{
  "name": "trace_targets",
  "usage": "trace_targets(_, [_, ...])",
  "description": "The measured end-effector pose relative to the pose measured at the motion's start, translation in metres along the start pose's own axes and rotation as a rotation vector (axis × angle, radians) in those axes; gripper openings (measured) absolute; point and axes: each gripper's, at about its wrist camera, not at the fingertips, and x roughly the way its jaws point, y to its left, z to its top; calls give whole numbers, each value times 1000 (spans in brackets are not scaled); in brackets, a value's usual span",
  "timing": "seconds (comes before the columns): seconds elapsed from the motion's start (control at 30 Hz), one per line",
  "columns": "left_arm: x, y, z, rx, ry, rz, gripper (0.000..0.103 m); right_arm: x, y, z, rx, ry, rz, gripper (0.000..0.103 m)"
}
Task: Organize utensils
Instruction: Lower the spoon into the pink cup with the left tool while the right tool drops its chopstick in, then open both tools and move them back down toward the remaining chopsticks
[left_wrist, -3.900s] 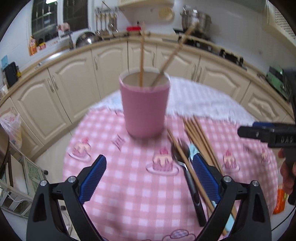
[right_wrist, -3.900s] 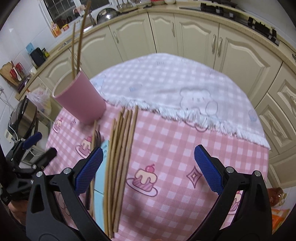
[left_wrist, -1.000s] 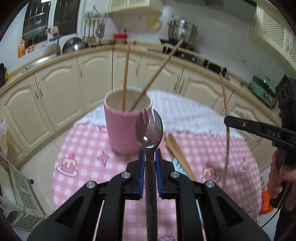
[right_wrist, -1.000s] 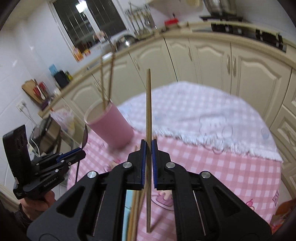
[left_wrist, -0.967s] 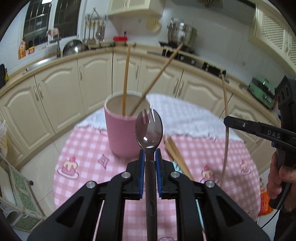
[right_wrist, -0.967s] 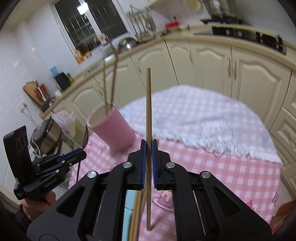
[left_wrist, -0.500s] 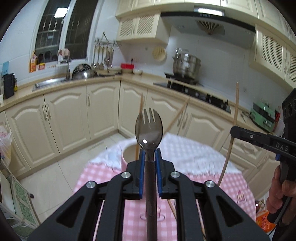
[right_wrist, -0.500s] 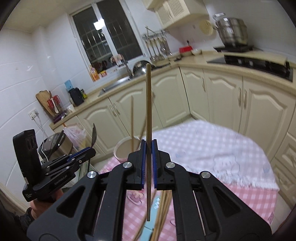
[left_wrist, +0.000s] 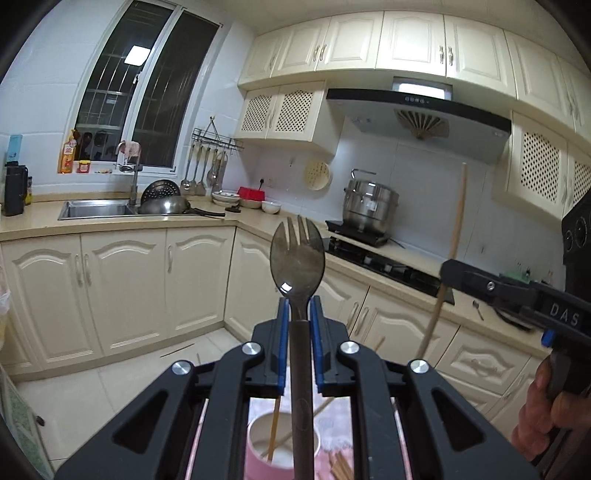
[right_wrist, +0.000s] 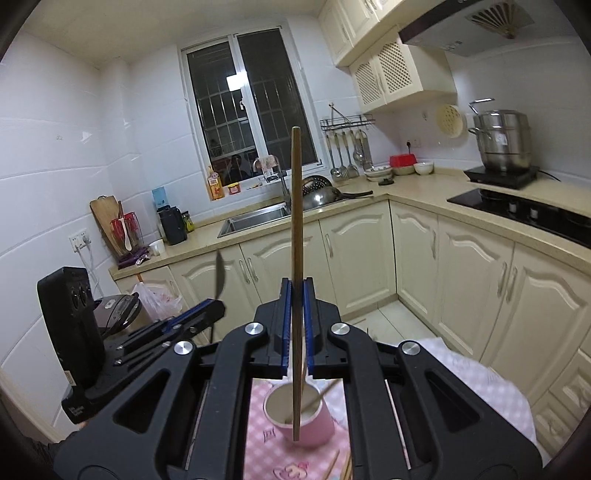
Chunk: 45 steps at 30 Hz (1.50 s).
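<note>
My left gripper (left_wrist: 297, 308) is shut on a metal spork (left_wrist: 297, 258) with a dark handle, held upright, tines up. My right gripper (right_wrist: 296, 291) is shut on a wooden chopstick (right_wrist: 296, 206), held upright. Both are raised above the pink cup (right_wrist: 306, 421), which stands on the pink checked tablecloth (right_wrist: 266, 443) and holds two chopsticks. The chopstick's lower end hangs over the cup's front edge. The cup (left_wrist: 266, 454) also shows low in the left wrist view, behind the spork handle. The right gripper (left_wrist: 517, 295) with its chopstick shows at the right there.
Loose chopsticks (left_wrist: 340, 469) lie on the cloth beside the cup. Cream kitchen cabinets (left_wrist: 122, 288), a sink (left_wrist: 96, 208) and a stove with a steel pot (left_wrist: 369, 206) ring the table. The left gripper body (right_wrist: 110, 339) is at the left in the right wrist view.
Both grippers have risen and tilted up since a second ago, each still holding its utensil. The cup has dropped to the bottom of both views.
</note>
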Motion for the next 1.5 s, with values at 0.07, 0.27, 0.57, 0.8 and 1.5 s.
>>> trace_targets(0.07, [9,0,3,2,-6,-2,11,10,1,3,-3,3,3,7])
trace_targets(0.27, [35,-1,-1,4,-5,-9,11,34,1,0,-5,22,0,7])
trace_targets(0.57, [59,10,-24,2,18,-1,11,64,-5,-16,2,72,-11,7])
trace_targets(0.8, [73,15,-44,1,56,6,11,75,-7,-26,10,103,-6,7])
trace_targets(1.5, [23,16,-39,53,52,72,91,31,-34,-21,120,52,-65,97])
